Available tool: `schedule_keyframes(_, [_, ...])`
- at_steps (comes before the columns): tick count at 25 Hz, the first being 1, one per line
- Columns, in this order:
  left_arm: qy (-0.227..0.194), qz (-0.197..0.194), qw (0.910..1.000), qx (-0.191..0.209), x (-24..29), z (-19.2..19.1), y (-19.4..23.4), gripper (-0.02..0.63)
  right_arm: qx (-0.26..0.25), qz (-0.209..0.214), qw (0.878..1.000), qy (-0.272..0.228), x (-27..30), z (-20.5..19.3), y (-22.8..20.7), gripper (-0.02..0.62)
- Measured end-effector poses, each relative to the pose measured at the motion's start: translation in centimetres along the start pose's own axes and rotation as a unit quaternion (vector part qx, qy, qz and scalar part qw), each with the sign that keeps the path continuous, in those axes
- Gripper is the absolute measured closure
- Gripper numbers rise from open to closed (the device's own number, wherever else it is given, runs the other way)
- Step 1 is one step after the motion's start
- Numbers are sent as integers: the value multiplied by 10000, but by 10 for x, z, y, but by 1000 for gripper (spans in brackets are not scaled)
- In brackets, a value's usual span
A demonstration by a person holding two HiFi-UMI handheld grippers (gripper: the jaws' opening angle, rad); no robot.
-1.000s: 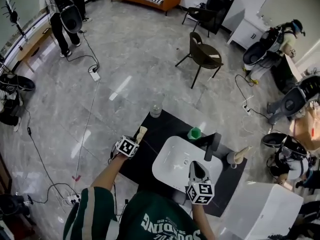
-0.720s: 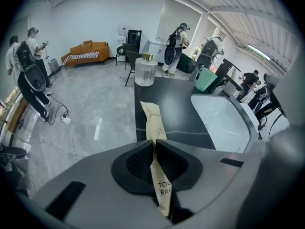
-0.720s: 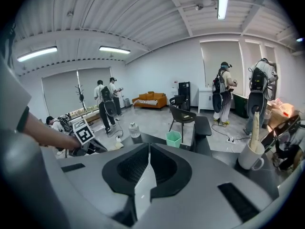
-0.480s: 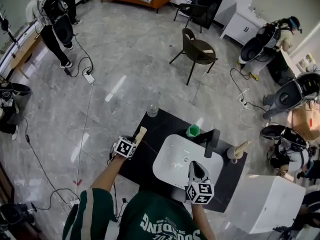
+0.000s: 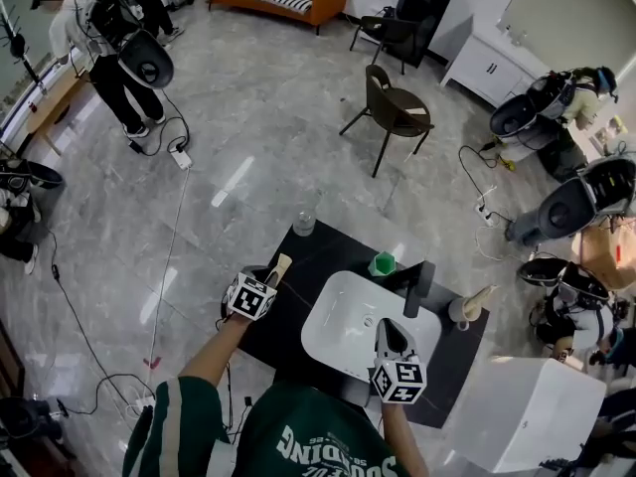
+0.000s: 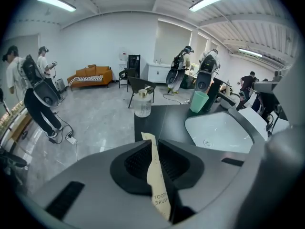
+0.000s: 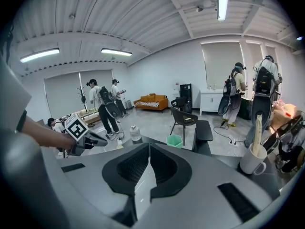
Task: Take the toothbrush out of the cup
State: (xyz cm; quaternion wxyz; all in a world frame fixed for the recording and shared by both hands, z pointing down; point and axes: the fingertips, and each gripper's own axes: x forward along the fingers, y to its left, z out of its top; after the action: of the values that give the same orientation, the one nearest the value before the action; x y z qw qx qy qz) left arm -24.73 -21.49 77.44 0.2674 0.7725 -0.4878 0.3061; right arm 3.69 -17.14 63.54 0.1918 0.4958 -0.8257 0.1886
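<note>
My left gripper (image 5: 270, 278) is over the left end of the black counter (image 5: 328, 251). A beige paper-wrapped toothbrush (image 6: 155, 175) stands upright between its jaws, its tip poking out beyond them (image 5: 281, 264). The jaws are opening, but the pack still sits gripped in the narrow gap. My right gripper (image 5: 390, 328) hovers over the white sink basin (image 5: 338, 311), jaws together and empty (image 7: 148, 147). A white cup (image 7: 250, 161) with another wrapped toothbrush (image 7: 258, 132) in it stands at the counter's right end (image 5: 461, 312).
A green cup (image 5: 384, 263) and a black faucet (image 5: 417, 284) sit behind the basin. A clear lidded jar (image 5: 304, 222) stands at the counter's far left corner. A chair (image 5: 397, 112), floor cables and several people with gear surround the counter. A white box (image 5: 527, 415) lies at the right.
My left gripper has lifted a little, carrying the wrapped toothbrush with it. The right gripper has stayed in place over the basin.
</note>
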Motion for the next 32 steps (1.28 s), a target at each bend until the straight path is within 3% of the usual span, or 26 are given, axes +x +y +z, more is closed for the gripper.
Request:
schedule_keyframes(14, [-673,43,9970,381,-17,70,-93,595,121,63,9996,-267,-48,-3,-56,554])
schedule_keyframes(20, [-1089,76,9911,760,-10,106,-141,595,119,-8,9991,-407,-66,1,-91,554])
schedule_keyframes(32, [-1686,-753,9747,1258,-10,179,-272,595,401,-384,9968,-568,-111,-6,-139,554])
